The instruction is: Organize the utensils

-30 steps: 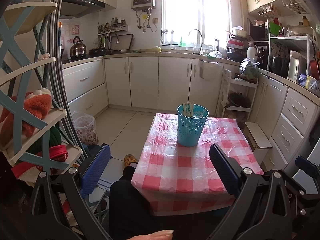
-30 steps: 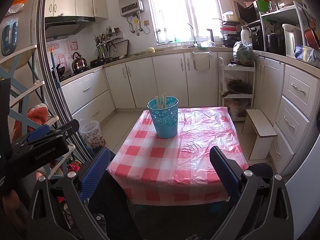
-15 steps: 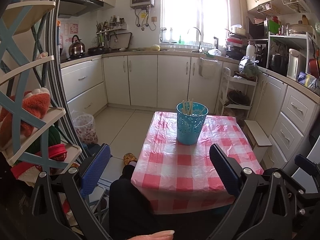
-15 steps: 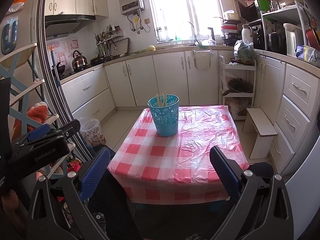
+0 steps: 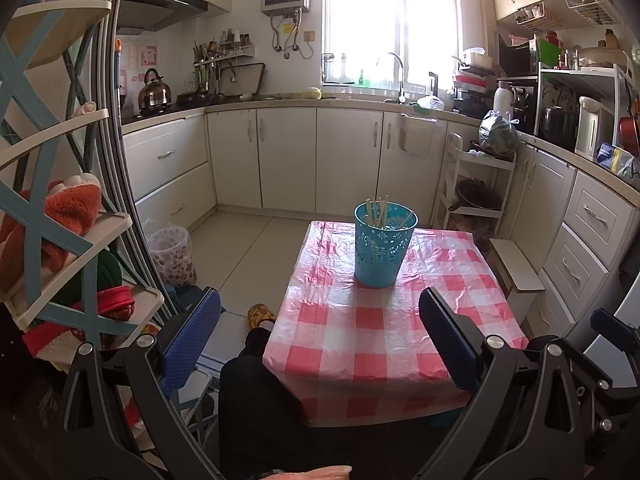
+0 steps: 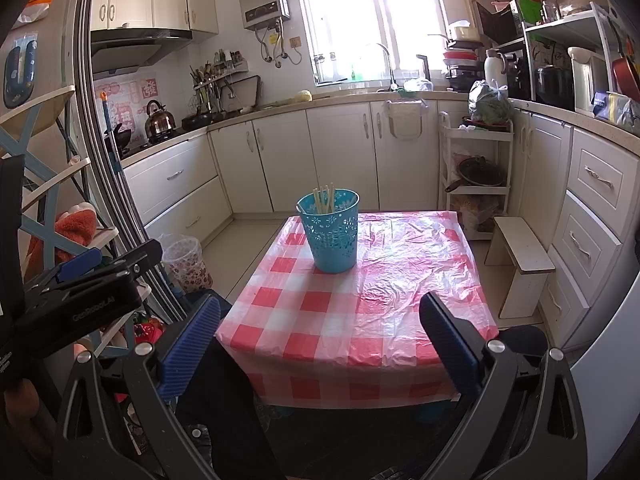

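Note:
A blue perforated cup (image 5: 381,247) stands upright on the far part of a small table with a red-and-white checked cloth (image 5: 384,328). Several wooden chopsticks (image 5: 378,211) stand in it. It also shows in the right wrist view (image 6: 330,230), with the chopsticks (image 6: 325,198) poking above the rim. My left gripper (image 5: 318,326) is open and empty, held back from the table's near edge. My right gripper (image 6: 320,328) is open and empty, also short of the near edge of the table (image 6: 360,320). The left gripper's body shows at the left of the right wrist view (image 6: 80,300).
A shelf rack (image 5: 52,240) with cloth items stands close on the left. A patterned bin (image 5: 170,252) is on the floor left of the table. A small wooden stool (image 6: 520,264) and white drawers (image 6: 592,220) are on the right. My leg (image 5: 256,400) is below the table's near edge.
Both views have shifted only slightly; the cup and table sit almost where they were. Both grippers stay open and empty.

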The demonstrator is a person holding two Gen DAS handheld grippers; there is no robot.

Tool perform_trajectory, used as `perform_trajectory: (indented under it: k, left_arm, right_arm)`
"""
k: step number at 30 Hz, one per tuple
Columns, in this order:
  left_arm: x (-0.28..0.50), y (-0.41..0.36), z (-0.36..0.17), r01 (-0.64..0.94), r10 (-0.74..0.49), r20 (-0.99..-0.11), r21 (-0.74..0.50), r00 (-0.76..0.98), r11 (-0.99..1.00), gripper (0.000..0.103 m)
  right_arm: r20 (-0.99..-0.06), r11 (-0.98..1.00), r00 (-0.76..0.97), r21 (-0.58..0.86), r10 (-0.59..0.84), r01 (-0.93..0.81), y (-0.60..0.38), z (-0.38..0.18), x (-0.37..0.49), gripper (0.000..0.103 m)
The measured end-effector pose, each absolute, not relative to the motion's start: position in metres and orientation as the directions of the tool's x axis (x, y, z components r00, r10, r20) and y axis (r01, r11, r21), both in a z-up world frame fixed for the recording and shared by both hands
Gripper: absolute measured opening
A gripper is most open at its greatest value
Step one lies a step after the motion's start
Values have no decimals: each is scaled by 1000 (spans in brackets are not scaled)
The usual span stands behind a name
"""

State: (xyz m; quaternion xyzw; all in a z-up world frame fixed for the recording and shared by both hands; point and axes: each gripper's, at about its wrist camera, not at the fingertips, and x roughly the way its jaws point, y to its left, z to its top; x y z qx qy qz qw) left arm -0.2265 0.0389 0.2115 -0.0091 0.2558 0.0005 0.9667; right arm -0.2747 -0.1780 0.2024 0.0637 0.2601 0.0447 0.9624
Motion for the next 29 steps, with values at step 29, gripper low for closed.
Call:
perform_trajectory:
  k: [29]
  left_arm:
    - [-212, 31, 197, 8, 1, -530, 16, 848, 1000, 95]
  right_arm:
    - [-483, 988, 867, 144, 119, -56, -187, 196, -271, 96]
